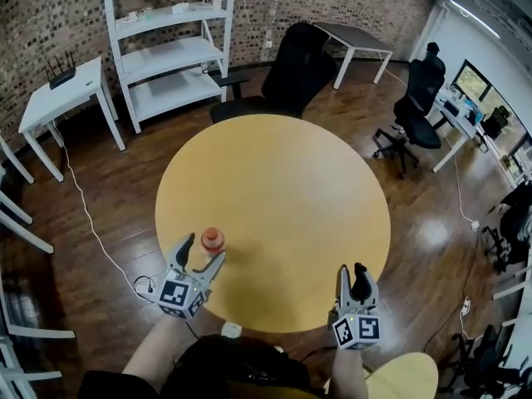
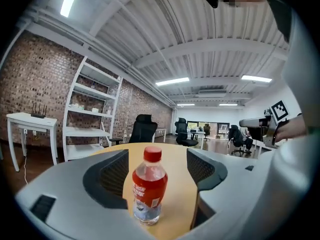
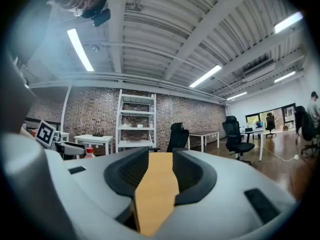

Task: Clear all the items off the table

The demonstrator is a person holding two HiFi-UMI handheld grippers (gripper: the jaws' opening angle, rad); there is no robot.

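1. Two claws were at the near edge of the round yellow counter (image 1: pixel 283 181). The left claw (image 1: pixel 205 248) had its jaws spread wide and gripped nothing.
2. Right between those jaws stood the bottle (image 2: pixel 148 186), upright: clear plastic, red label, red cap. In the left gripper view it sat nearer the left-hand pad, with a plain gap of counter showing on the other side.
3. From the head view, the bottle was on the counter's near-left part, close to the rim.
4. Over to the right claw (image 1: pixel 352 271): its jaws were only narrowly apart and empty. Just a strip of bare yellow counter showed between the pads in the right gripper view. It pointed in over the near-right rim, well apart from the bottle.
5. Far off at the left edge of the right gripper view, the bottle's red cap peeked out beside the other claw's marker cube.
6. Beyond the counter, a black office chair (image 1: pixel 287 77) was drawn up at the far side.
7. Left of that, a white shelf rack (image 1: pixel 166 48) stood against the brick wall, and a small white side table (image 1: pixel 50 102) carried a router (image 1: pixel 60 71).
8. A white cable (image 1: pixel 91 223) trailed across the dark wooden floor.
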